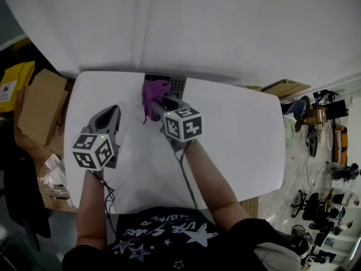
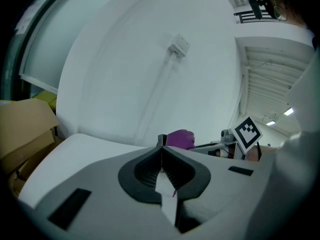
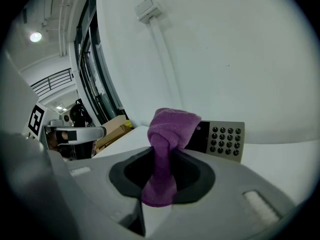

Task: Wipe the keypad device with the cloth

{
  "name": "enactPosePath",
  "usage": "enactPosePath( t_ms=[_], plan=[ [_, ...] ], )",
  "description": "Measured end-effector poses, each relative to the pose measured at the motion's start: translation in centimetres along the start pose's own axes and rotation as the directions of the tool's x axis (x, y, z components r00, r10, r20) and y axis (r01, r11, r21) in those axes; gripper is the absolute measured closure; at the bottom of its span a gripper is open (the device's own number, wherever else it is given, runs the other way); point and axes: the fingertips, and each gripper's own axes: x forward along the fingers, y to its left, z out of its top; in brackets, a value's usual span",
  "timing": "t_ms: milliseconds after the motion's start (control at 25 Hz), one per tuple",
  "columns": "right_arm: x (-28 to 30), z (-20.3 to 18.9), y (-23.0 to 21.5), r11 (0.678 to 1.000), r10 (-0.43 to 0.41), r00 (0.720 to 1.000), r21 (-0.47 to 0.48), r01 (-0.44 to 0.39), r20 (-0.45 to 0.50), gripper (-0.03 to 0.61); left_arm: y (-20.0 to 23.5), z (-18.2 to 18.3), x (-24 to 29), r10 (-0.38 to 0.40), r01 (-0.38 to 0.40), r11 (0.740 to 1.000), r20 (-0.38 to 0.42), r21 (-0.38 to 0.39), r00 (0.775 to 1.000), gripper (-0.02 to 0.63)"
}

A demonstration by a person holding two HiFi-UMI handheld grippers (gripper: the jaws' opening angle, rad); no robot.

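- Pinching the purple cloth (image 3: 170,129), your right gripper (image 3: 162,164) has its jaws clamped on a twisted bunch of it, and the rest puffs out past the tips.
- The keypad device (image 3: 222,140) sits at the far edge of the white table (image 1: 237,145), right up against the wall (image 1: 225,27). It has a grey body and rows of dark round buttons.
- From the head view the cloth hangs over the device's left part. Whether it actually touches the keys is hard to call from these angles.
- Your left gripper (image 2: 162,156) has its jaws pressed together with nothing between them. It's over bare tabletop to the left, apart from the device.
- The table is plain matte white with rounded corners.
- The wall is white too, with a small box (image 3: 147,6) mounted up high and a thin conduit running down from it.
- Cardboard boxes (image 1: 42,103) are stacked off the table's left side, and there's a messy patch of floor with office chairs (image 1: 304,202) off to the right.
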Motion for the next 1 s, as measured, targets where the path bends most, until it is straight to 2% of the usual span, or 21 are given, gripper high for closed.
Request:
enactPosePath(
  t_ms=[360,1000],
  plan=[
    [2.3,0.5,-0.1,0.999,0.002,1.0,-0.032,-0.003,-0.015,0.485,0.2,-0.5,0.6,-0.006,0.006,1.0,-0.011,-0.015,1.0,0.605],
    [2.4,0.4,-2.6,0.999,-0.048,0.999,0.022,0.048,0.006,0.486,-0.2,-2.0,0.9,-0.014,0.013,1.0,-0.046,-0.024,0.999,0.604]
  ],
)
